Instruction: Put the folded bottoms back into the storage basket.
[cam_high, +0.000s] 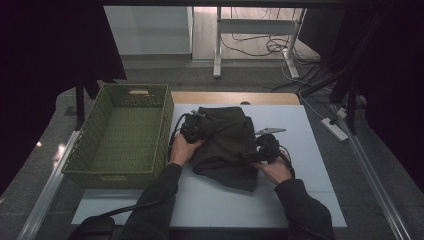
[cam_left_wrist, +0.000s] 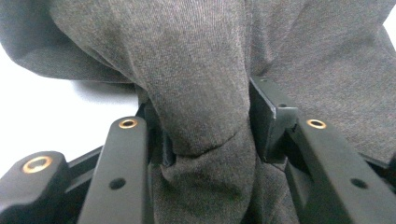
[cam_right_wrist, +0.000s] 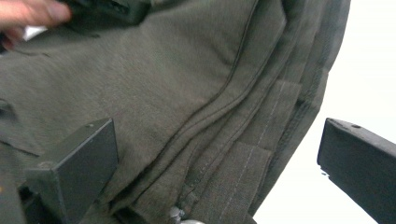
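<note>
Dark knit: a grey-brown garment (cam_high: 227, 145) is seen lying folded into a rough bundle at the centre of the high view, on the white board (cam_high: 300, 200).
Left gripper: the left gripper (cam_high: 191, 131) is clamped on a bunched fold of the garment at its upper left edge; in the left gripper view the cloth (cam_left_wrist: 205, 93) is squeezed between the two jaws.
Right gripper: the right gripper (cam_high: 266, 149) is held at the garment's right edge, jaws wide apart; in the right gripper view the stacked hems (cam_right_wrist: 224, 140) lie between the jaws with nothing pressed, the far jaw out over bare board.
Basket: the green woven basket (cam_high: 165, 117) sits at centre left, just beside the garment, and nothing is seen inside it.
Done so far: several layers appear already folded over, judging by the stacked edges.
Still left: a second grip on the right edge is judged to be due, then probably a last fold or a lift across into the basket; nothing has been stowed yet.
</note>
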